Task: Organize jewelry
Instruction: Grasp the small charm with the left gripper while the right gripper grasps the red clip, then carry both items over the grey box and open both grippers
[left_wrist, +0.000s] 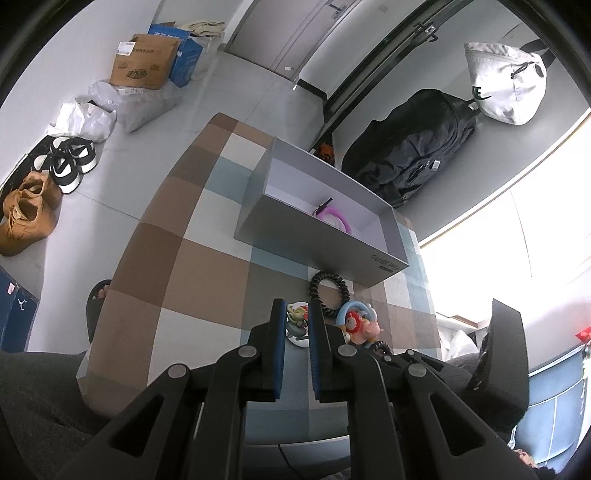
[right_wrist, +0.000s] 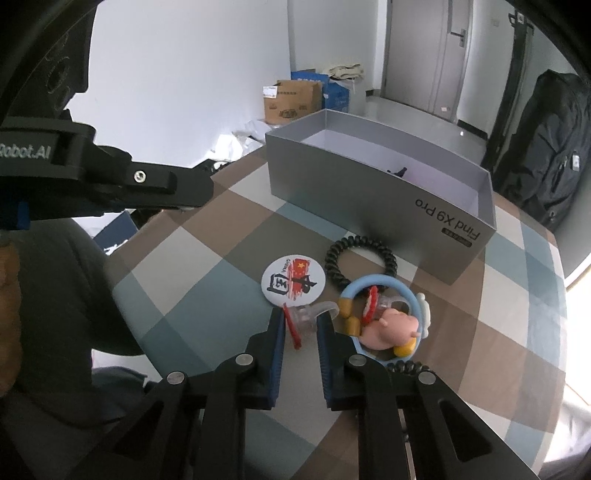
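Note:
An open grey box (left_wrist: 314, 243) (right_wrist: 369, 192) stands on the checkered table; a purple ring (left_wrist: 334, 218) lies inside it. In front of it lie a black spiral hair tie (right_wrist: 360, 264), a round white badge (right_wrist: 293, 280), a blue ring with a pink cartoon charm (right_wrist: 388, 321) and a clear hair clip with a red strip (right_wrist: 306, 319). My right gripper (right_wrist: 300, 328) is partly open, with the clear clip between its fingertips. My left gripper (left_wrist: 297, 317) is narrowly open and holds a small green and grey trinket (left_wrist: 297, 319) between its pads. The left gripper's body shows in the right wrist view (right_wrist: 110, 184).
The checkered cloth (left_wrist: 177, 266) covers a small table. Shoes (left_wrist: 29, 214), cardboard boxes (left_wrist: 146, 62) and plastic bags lie on the floor at the left. A black bag (left_wrist: 410, 144) and a white bag (left_wrist: 506, 81) stand by the wall behind the box.

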